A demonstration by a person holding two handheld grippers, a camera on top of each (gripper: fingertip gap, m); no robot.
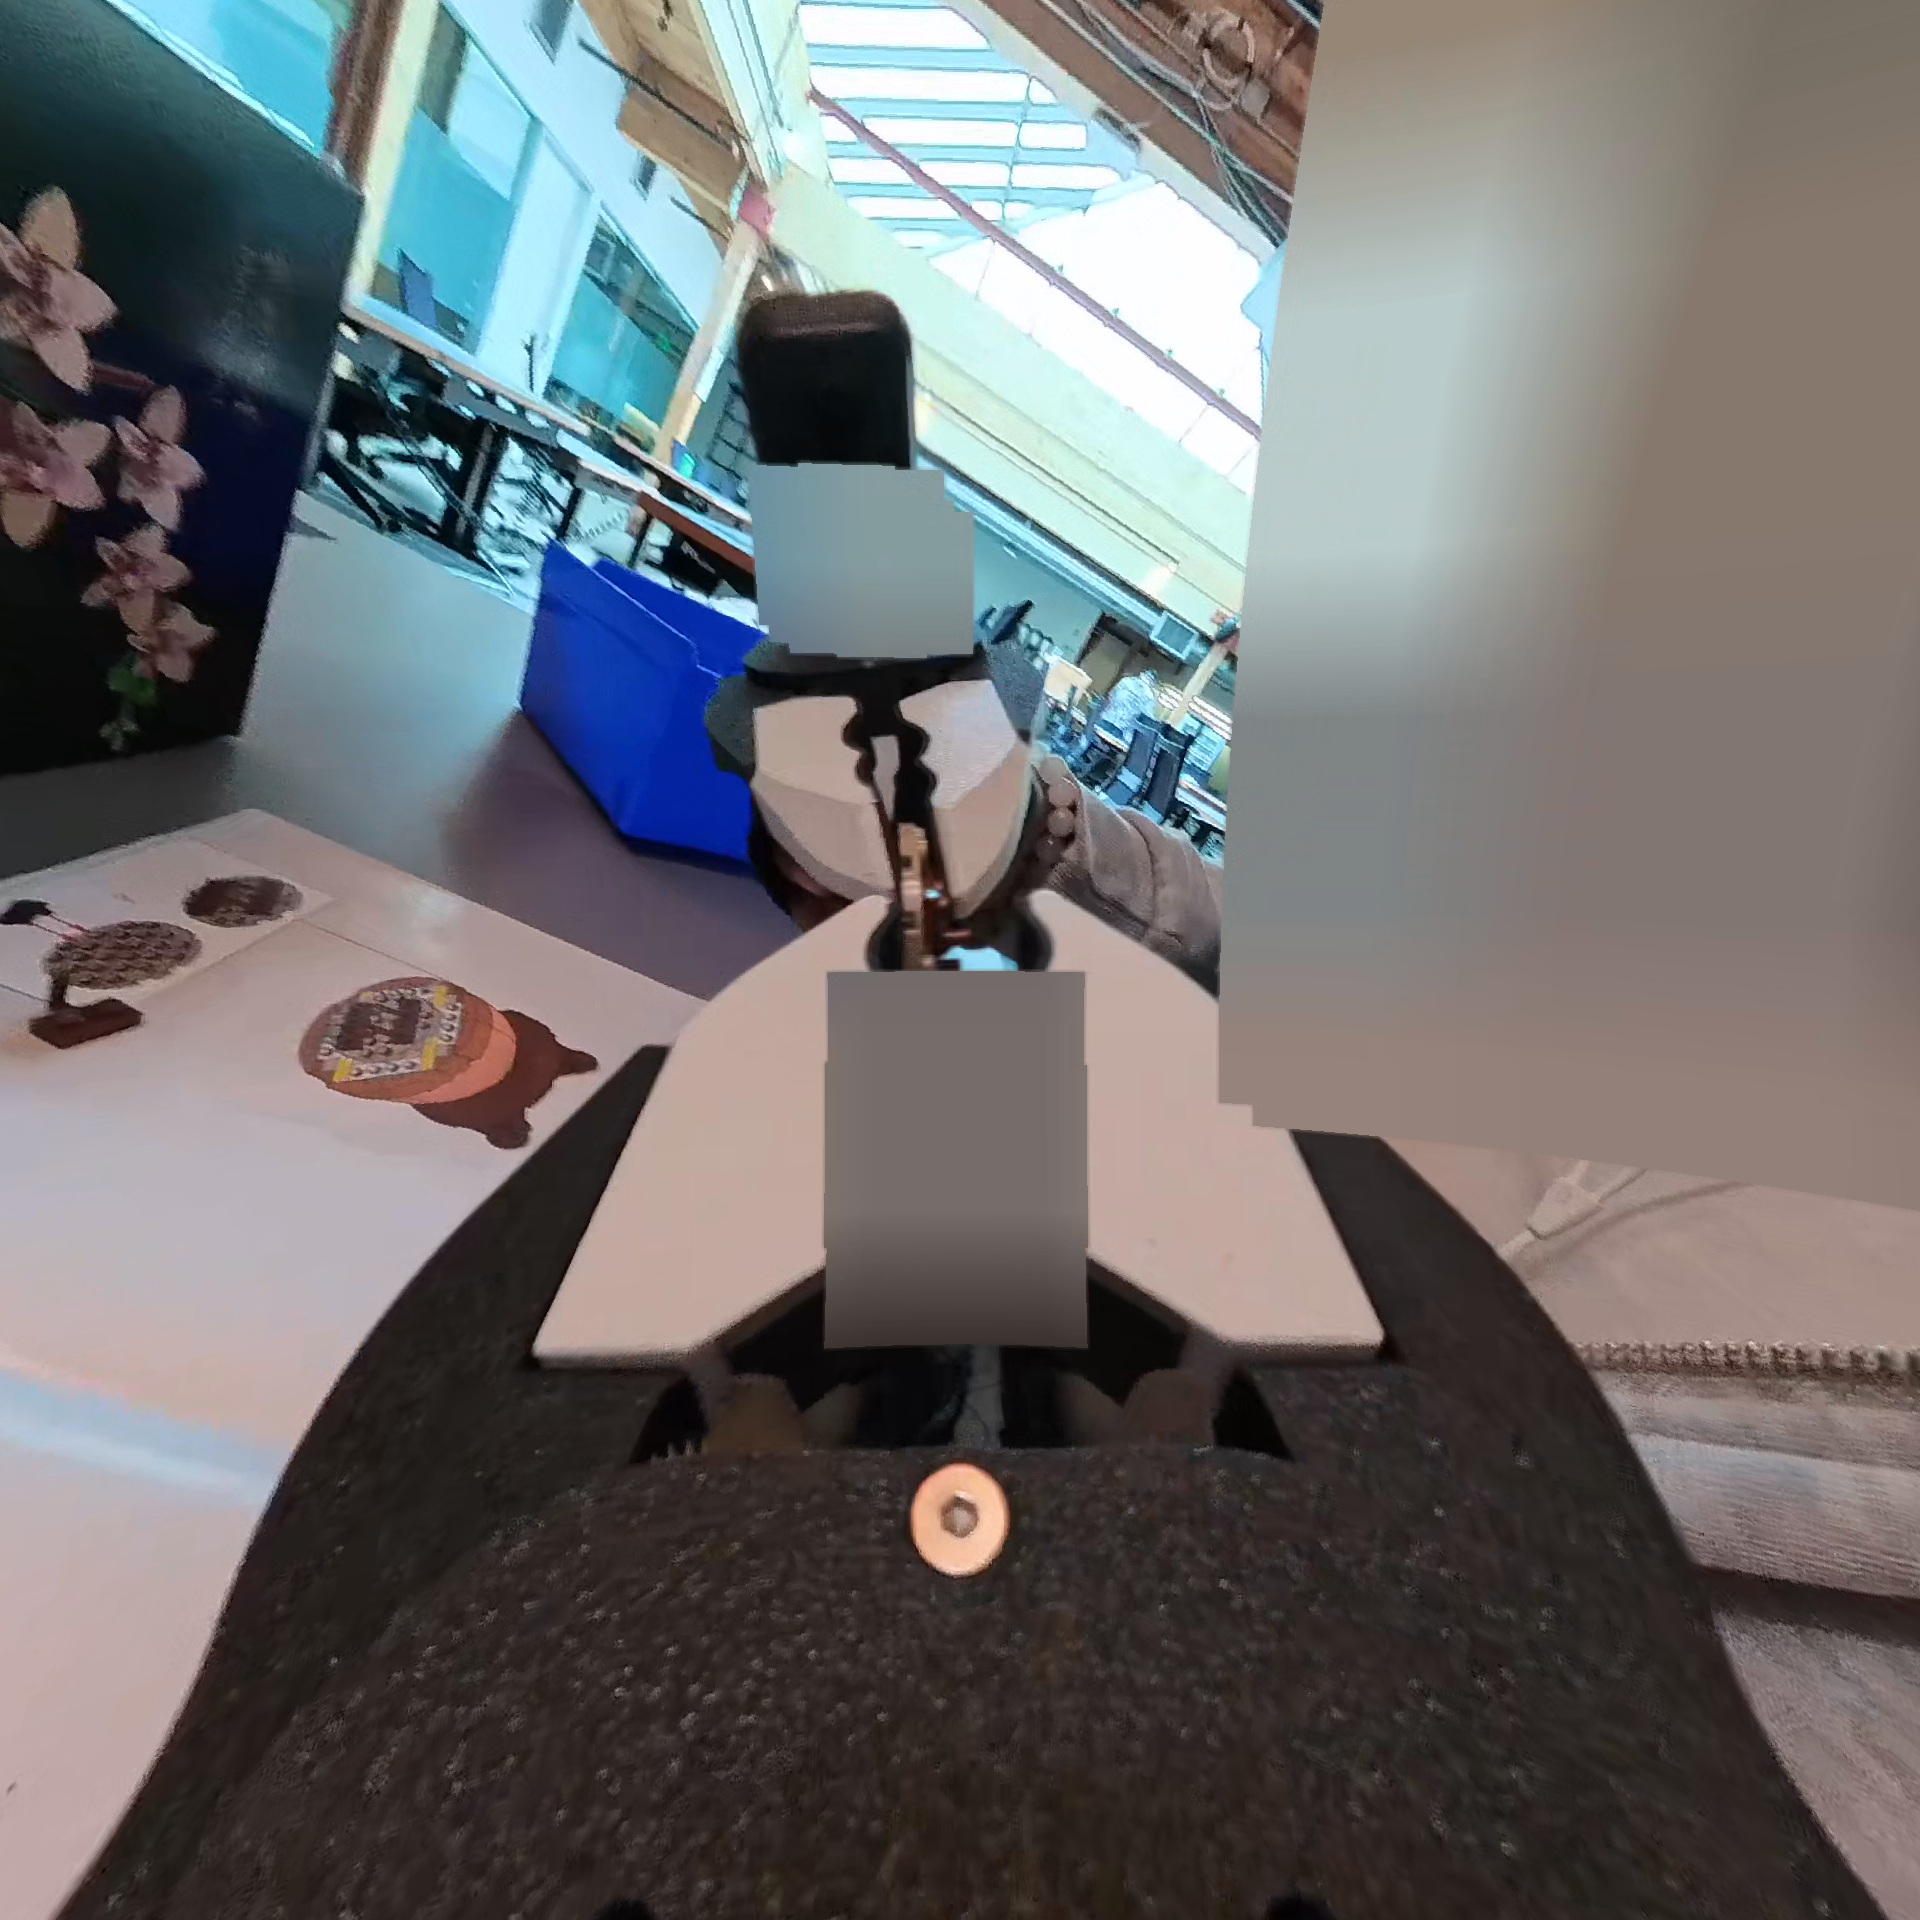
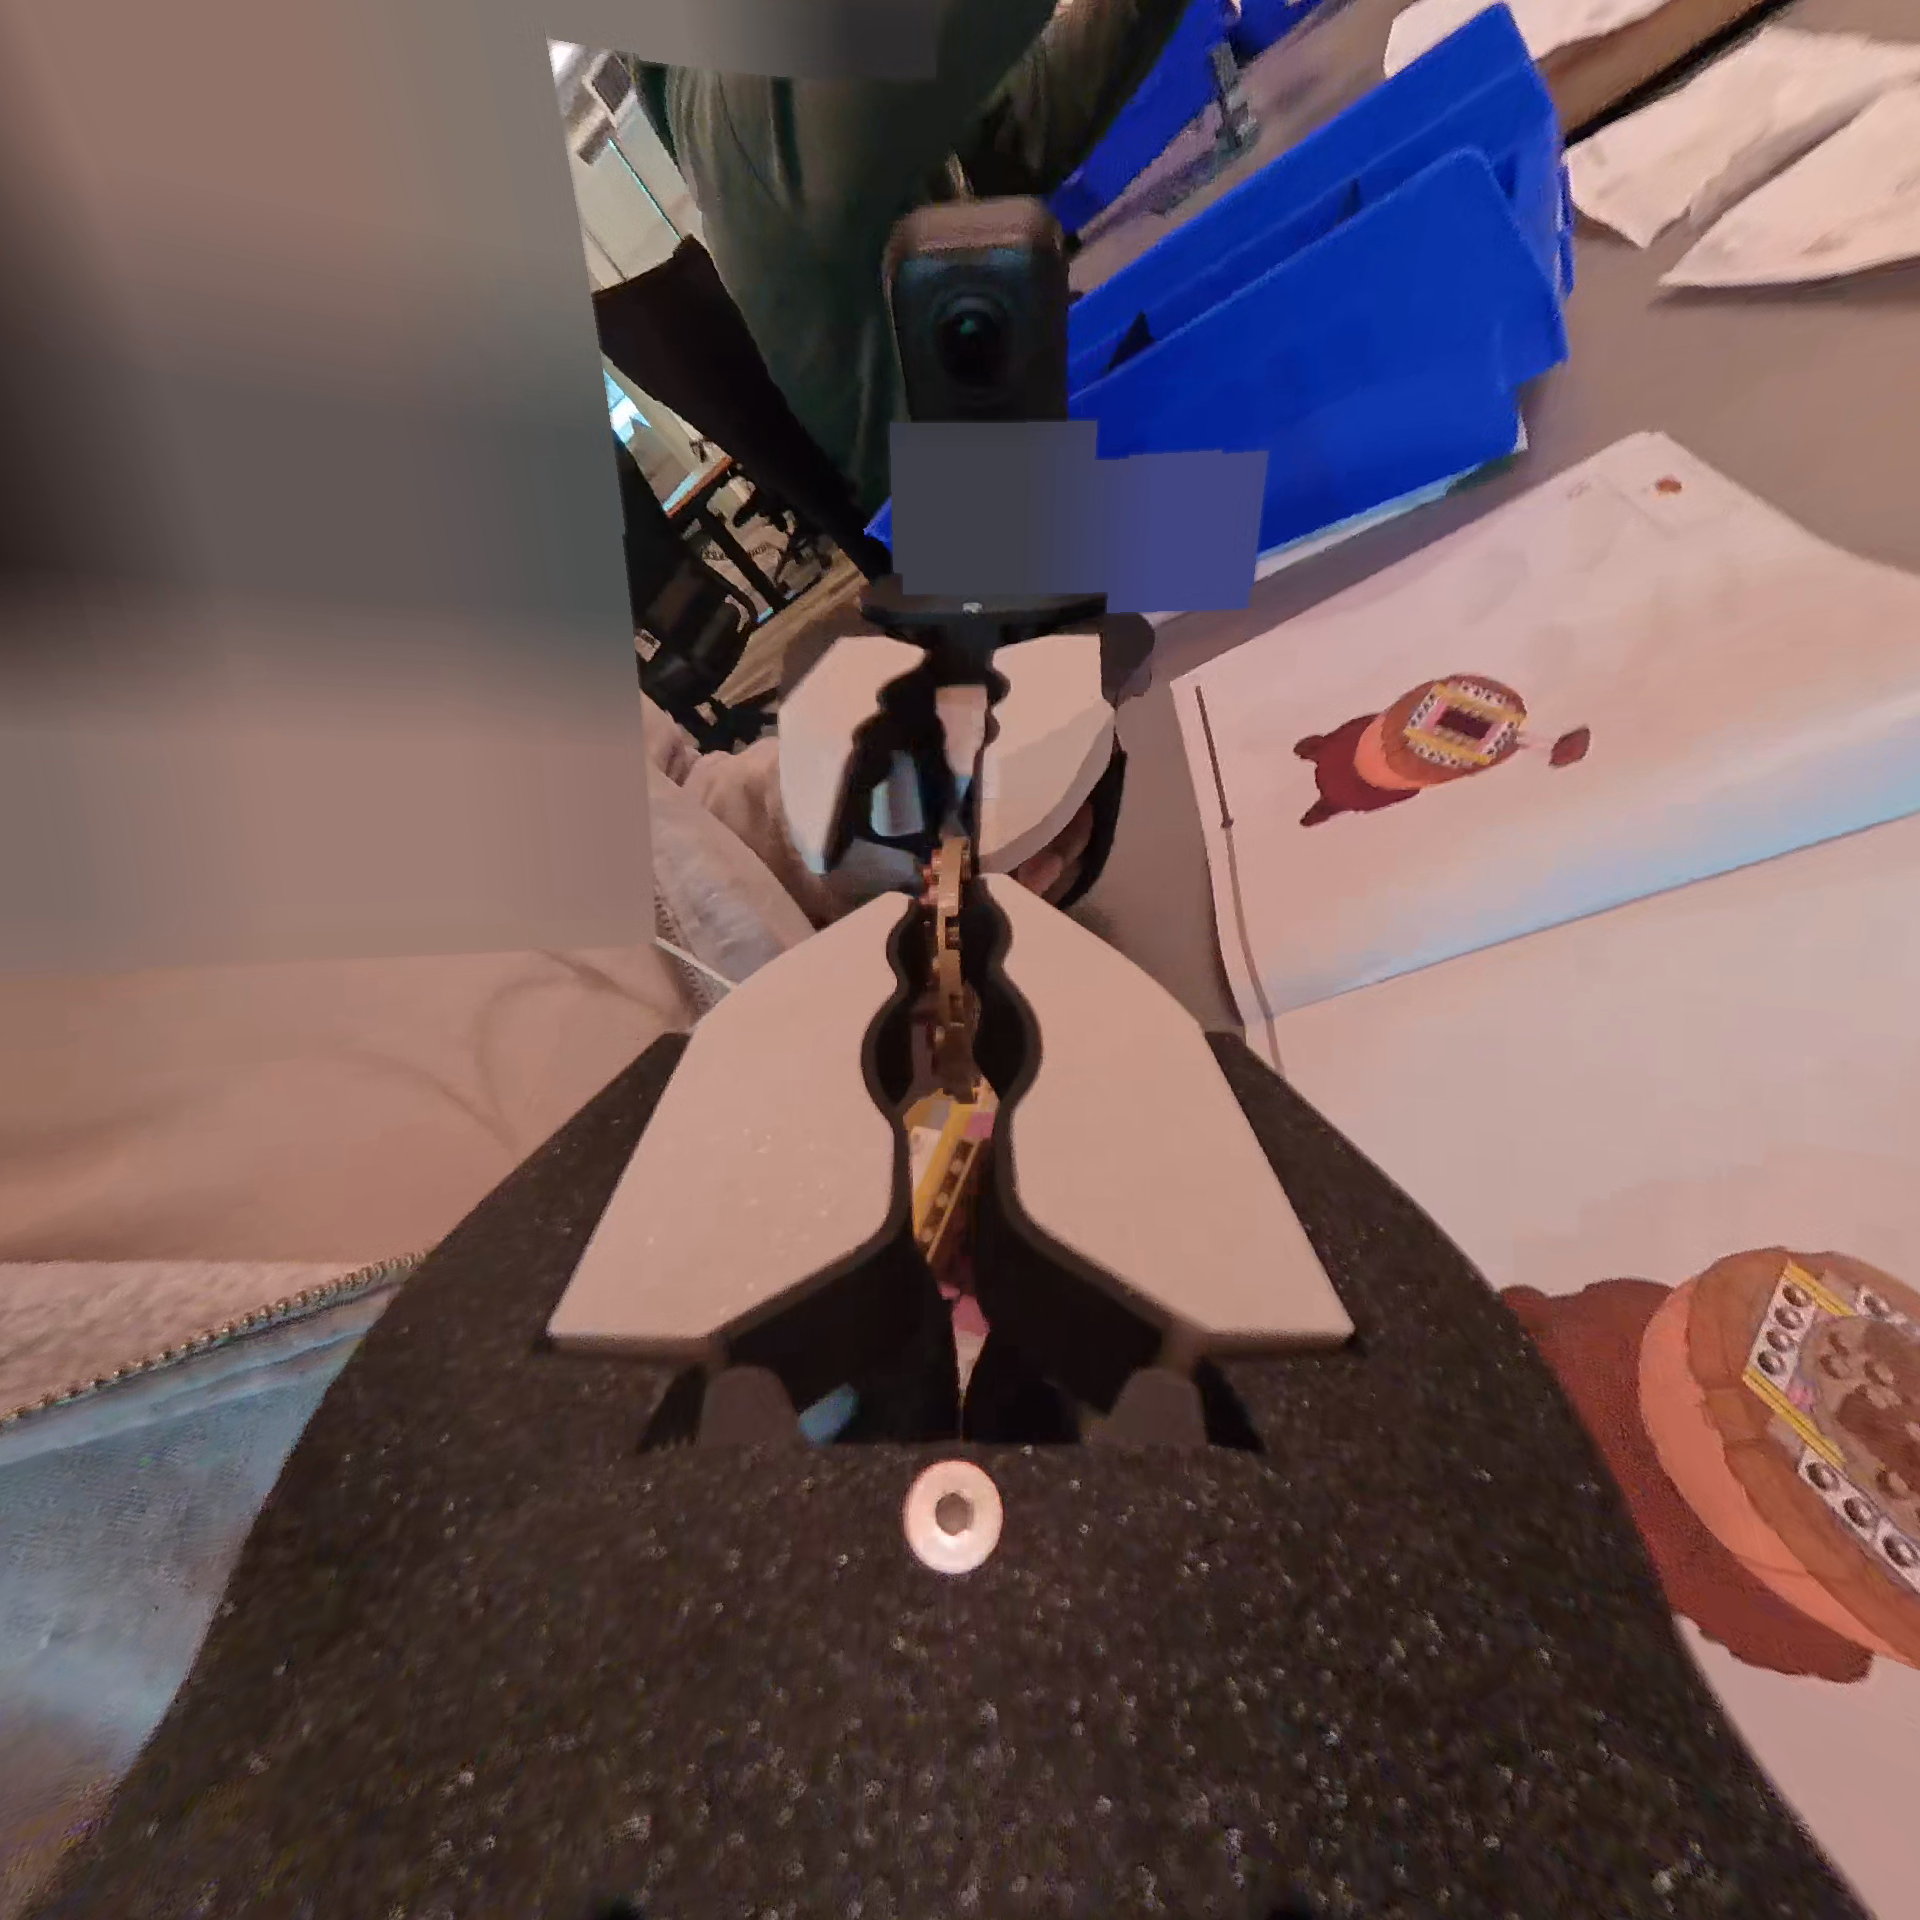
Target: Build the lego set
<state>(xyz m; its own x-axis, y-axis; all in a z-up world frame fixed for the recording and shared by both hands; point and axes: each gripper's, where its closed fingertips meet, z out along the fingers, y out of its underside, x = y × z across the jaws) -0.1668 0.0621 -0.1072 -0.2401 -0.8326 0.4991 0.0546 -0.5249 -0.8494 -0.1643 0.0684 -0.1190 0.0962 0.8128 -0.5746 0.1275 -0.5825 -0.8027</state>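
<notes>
Both grippers are raised above the table and face each other tip to tip. Left gripper (image 1: 928,940): white fingers drawn together, tips pinching the near edge of a small tan and brown lego assembly (image 1: 914,904); much of the finger area sits under a mosaic patch, so the grip surface itself is hard to read. Right gripper (image 2: 951,914): fingers closed on the same lego assembly (image 2: 951,997), a flat tan toothed plate held edge-on in the wavy slot between them, with yellow and pink bricks (image 2: 945,1174) lower in the slot, nearer the gripper body. The far end of the plate meets the tips of the opposite gripper just ahead. Right of the right gripper, an open instruction booklet (image 2: 1558,935) lies flat, showing a brown round model. Ahead and right of it, blue bins (image 2: 1351,343). Left of the left gripper, the same booklet (image 1: 208,1195); ahead-left, a blue bin (image 1: 623,686) and a dark box with flowers printed on it (image 1: 135,416).
</notes>
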